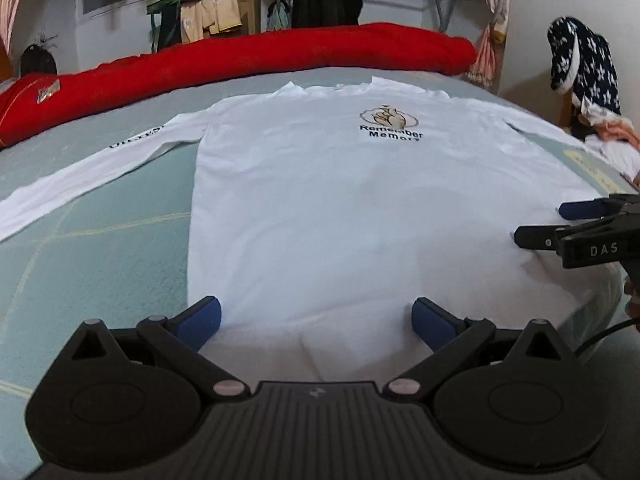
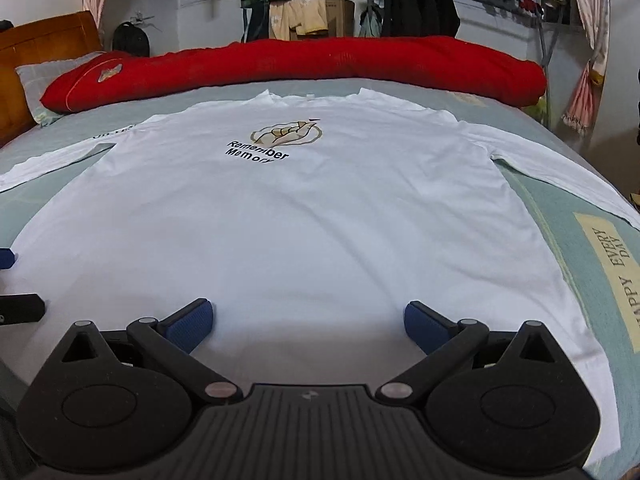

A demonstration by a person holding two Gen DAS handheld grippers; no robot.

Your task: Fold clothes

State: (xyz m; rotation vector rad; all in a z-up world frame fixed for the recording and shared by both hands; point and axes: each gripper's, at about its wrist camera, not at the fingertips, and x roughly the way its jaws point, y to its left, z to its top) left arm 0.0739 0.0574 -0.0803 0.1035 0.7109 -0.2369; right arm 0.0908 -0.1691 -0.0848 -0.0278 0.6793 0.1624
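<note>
A white long-sleeve shirt (image 1: 320, 200) (image 2: 280, 220) lies flat and face up on the bed, with a "Remember Memory" print on the chest (image 1: 390, 124). Its left sleeve (image 1: 80, 176) and right sleeve (image 2: 560, 176) stretch out to the sides. My left gripper (image 1: 318, 316) is open over the hem near the shirt's left bottom corner, with nothing between its blue pads. My right gripper (image 2: 308, 318) is open over the hem further right, also holding nothing. Each gripper shows at the edge of the other's view: the right gripper (image 1: 538, 224) and the left gripper (image 2: 26, 282).
A long red rolled quilt (image 1: 280, 56) (image 2: 320, 64) lies across the far side of the bed. A pile of clothes (image 1: 588, 80) sits off the bed's right side. A wooden headboard (image 2: 40, 40) and a pillow are at far left. The teal sheet (image 2: 608, 272) shows around the shirt.
</note>
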